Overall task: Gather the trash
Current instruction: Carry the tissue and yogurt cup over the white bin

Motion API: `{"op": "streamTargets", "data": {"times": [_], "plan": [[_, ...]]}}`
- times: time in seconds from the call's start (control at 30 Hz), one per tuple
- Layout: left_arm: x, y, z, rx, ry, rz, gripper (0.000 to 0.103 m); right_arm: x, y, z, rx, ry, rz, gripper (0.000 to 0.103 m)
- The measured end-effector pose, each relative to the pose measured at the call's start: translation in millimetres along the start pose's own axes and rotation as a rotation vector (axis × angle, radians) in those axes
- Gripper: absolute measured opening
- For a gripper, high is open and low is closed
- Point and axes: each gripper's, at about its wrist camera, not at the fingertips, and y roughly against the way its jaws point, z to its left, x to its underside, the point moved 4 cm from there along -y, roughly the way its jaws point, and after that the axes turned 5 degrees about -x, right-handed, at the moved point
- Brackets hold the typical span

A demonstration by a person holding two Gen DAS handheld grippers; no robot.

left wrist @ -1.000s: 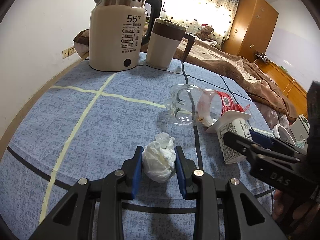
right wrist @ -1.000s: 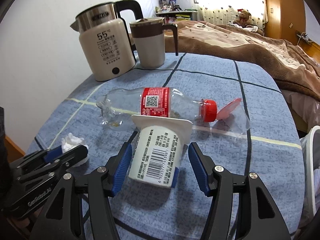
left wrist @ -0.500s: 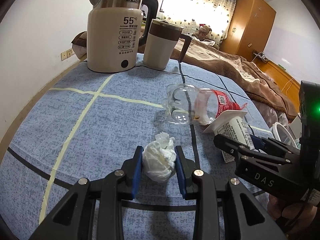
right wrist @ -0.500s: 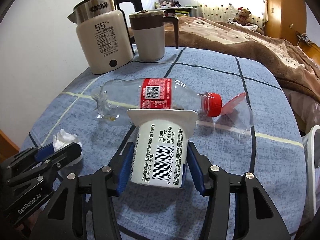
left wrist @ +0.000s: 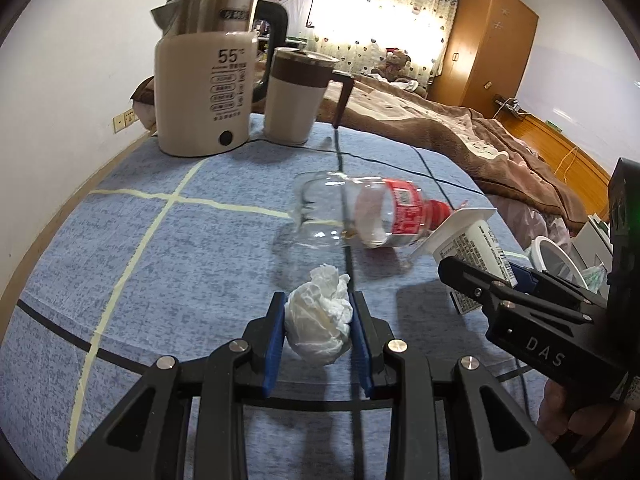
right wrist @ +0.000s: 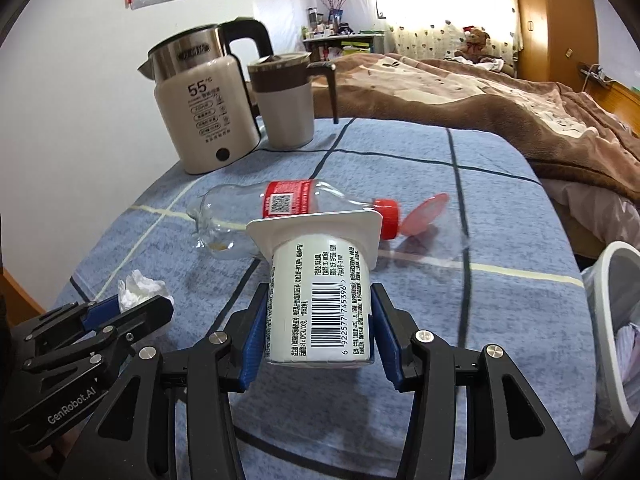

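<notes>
Your left gripper (left wrist: pixel 318 320) is clamped on the crumpled tissue (left wrist: pixel 319 320), and your right gripper (right wrist: pixel 319 328) is clamped on the white cup (right wrist: pixel 320 300). Just ahead of both, the empty bottle (right wrist: pixel 280 212) lies on its side on the tabletop (left wrist: pixel 180 248). The bin (right wrist: pixel 612 320) sits right of your right gripper.

The left gripper (left wrist: pixel 318 322) has its blue pads (left wrist: pixel 275 336) pressed against both sides of a crumpled tissue (left wrist: pixel 320 326). At its 3 o'clock, the right gripper (right wrist: pixel 318 328) clamps a yogurt cup (right wrist: pixel 320 296) by its sides, rim pointing forward.
</notes>
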Motion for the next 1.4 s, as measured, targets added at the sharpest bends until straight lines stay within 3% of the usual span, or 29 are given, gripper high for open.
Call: {"op": "streamTargets", "data": {"times": [0.57, 1.4], "plan": [[-9.4, 15.4, -82.1, 0.093, -0.095, -0.048, 0.032, 7.2, 71.4, -68.8, 0.059, -0.074, -0.088, 0.049], [-11.4, 3.3, -255.8, 0.277, -0.308, -0.037, 0.033, 36.0, 156.6, -221.5, 0.280, -0.255, -0.145, 0.049]]}}
